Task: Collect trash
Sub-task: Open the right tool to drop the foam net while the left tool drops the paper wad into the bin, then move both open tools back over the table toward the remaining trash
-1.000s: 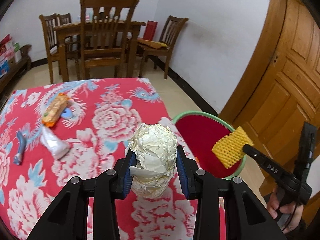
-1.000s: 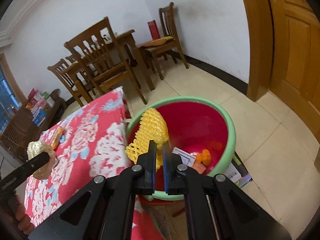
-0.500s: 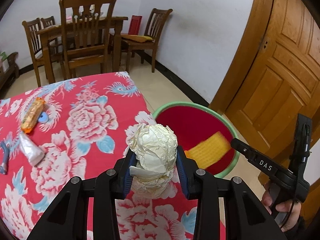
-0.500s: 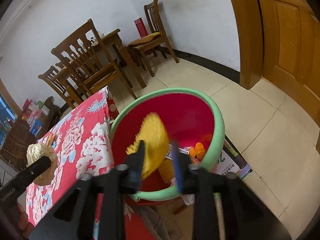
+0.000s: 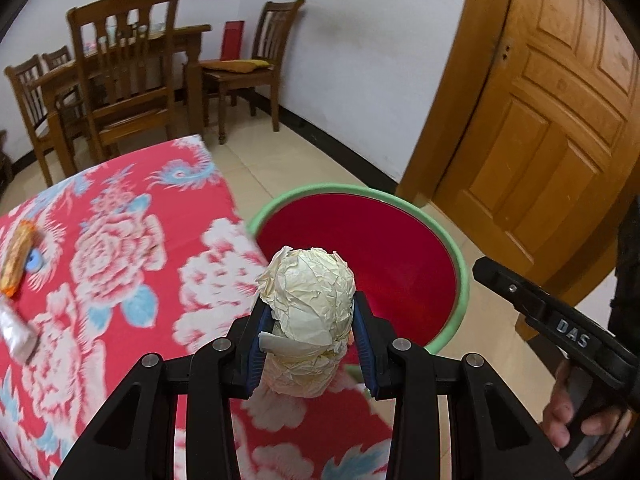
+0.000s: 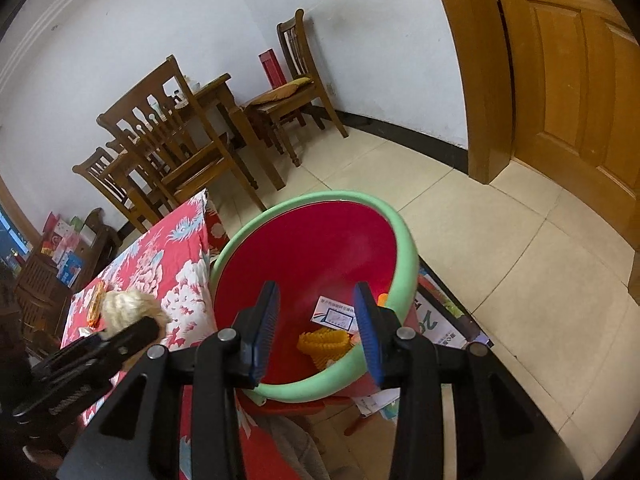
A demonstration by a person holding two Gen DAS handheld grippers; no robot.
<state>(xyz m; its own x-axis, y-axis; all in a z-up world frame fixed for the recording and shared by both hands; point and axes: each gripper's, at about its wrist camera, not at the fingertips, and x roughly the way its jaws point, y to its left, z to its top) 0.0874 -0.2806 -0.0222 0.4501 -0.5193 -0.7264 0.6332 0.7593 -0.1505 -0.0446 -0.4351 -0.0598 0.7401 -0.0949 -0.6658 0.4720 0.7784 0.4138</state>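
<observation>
1. The left gripper is clamped on a crumpled paper ball, low in the centre of its frame, over the edge of the floral cloth.
2. The bin, red inside with a green rim, sits just right of the ball.
3. The right gripper stands open and empty above the bin.
4. A yellow foam net lies in the bin, between the blue pads.
5. A snack wrapper and a silver tube lie at the left edge of the cloth.
</observation>
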